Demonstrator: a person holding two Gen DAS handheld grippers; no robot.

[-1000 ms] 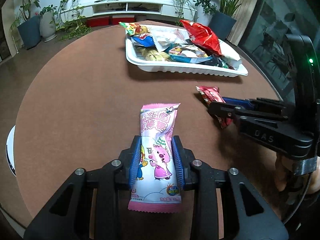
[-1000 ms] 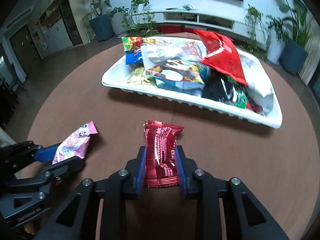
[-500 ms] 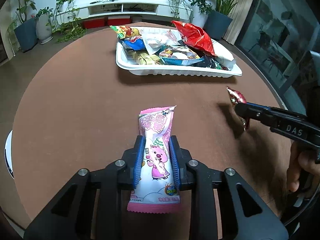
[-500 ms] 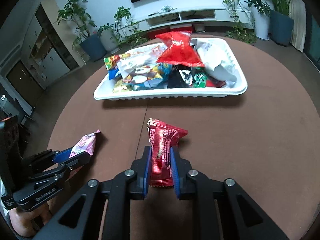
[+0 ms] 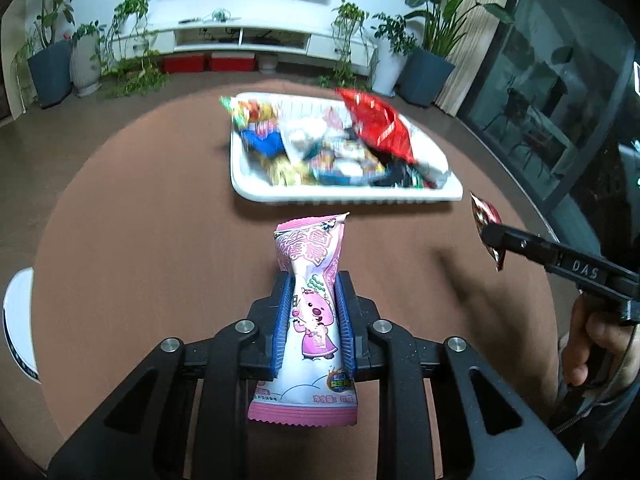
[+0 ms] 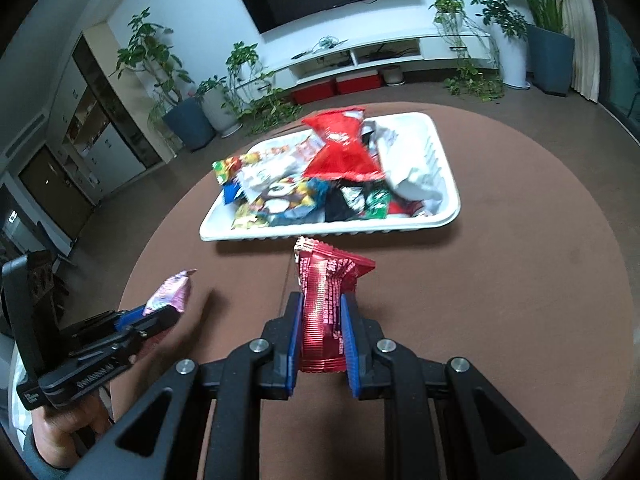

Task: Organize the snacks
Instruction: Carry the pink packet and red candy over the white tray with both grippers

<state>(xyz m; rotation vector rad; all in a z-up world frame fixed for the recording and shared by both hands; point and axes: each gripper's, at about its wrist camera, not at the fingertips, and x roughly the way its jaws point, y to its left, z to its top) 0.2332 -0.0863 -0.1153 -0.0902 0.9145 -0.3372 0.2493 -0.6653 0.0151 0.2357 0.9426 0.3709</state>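
Snacks fill the white tray (image 5: pixel 344 196) at the far side of the round brown table (image 5: pixel 160 240) in the left wrist view, with a large red bag (image 5: pixel 378 128) lying on top of the heap. Nearer the camera, the left gripper (image 5: pixel 312 316) has its blue pads pressed against both sides of a pink snack packet (image 5: pixel 310 280) printed with a pink cartoon animal; the packet stands lengthwise between the fingers, clear of the tabletop. At the right edge, the right gripper (image 5: pixel 490 236) pinches a dark red wrapper (image 5: pixel 484 216), and a hand (image 5: pixel 592 340) holds its handle.

From the right wrist view, the right gripper (image 6: pixel 322 336) is clamped on the dark red wrapper (image 6: pixel 324 296), whose crimped top end points toward the tray (image 6: pixel 320 234). The tray sits just beyond the wrapper, piled with mixed packets under the red bag (image 6: pixel 340 148). At lower left, the left gripper (image 6: pixel 160 314) grips the pink snack packet (image 6: pixel 170 292) above the table (image 6: pixel 500 280).
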